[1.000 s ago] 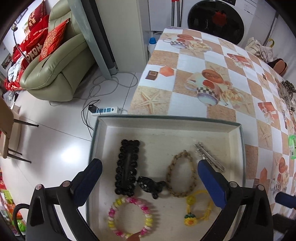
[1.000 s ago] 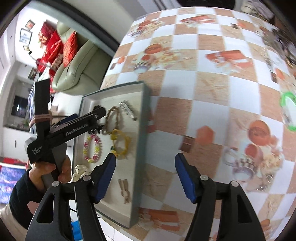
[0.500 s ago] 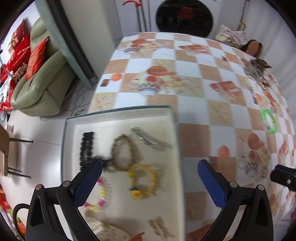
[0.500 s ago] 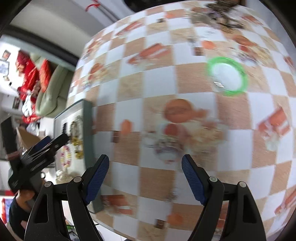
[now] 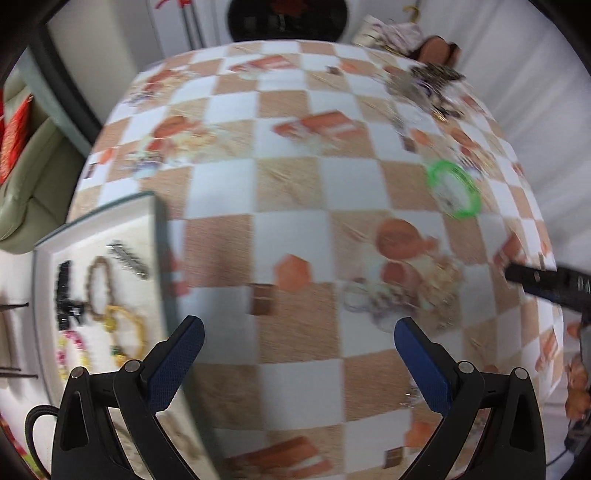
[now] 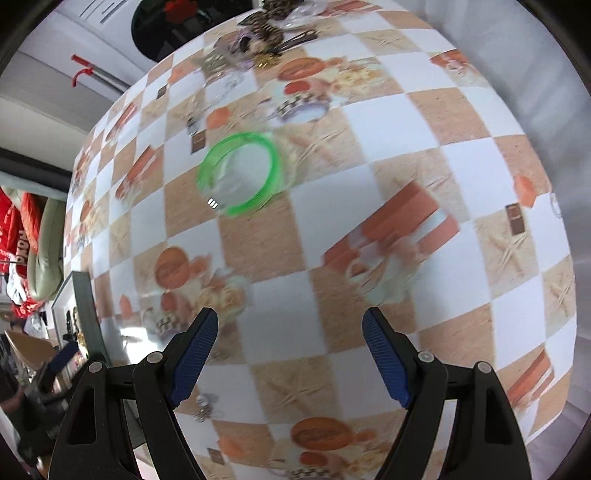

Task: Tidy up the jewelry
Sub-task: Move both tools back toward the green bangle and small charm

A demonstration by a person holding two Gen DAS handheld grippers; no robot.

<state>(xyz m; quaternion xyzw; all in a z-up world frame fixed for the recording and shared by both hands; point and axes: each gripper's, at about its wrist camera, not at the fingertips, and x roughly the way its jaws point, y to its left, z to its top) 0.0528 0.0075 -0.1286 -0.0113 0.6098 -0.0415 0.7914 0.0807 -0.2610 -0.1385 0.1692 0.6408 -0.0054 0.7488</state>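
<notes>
The right gripper (image 6: 289,326) hangs over the checkered tablecloth (image 6: 369,177), jaws spread wide with nothing between them. A green bangle (image 6: 239,173) lies toward eleven o'clock. A jewelry heap (image 6: 266,33) sits near twelve. The tray (image 6: 83,306) edges in at nine.

My left wrist cam looks steeply down on the checkered tablecloth (image 5: 295,229), tray (image 5: 155,221) at its left edge. My right wrist cam, same steep angle, sits closer to the green bangle (image 6: 240,173). Both views share bangle (image 5: 454,190), tray (image 6: 83,306), cloth; both blurred.
</notes>
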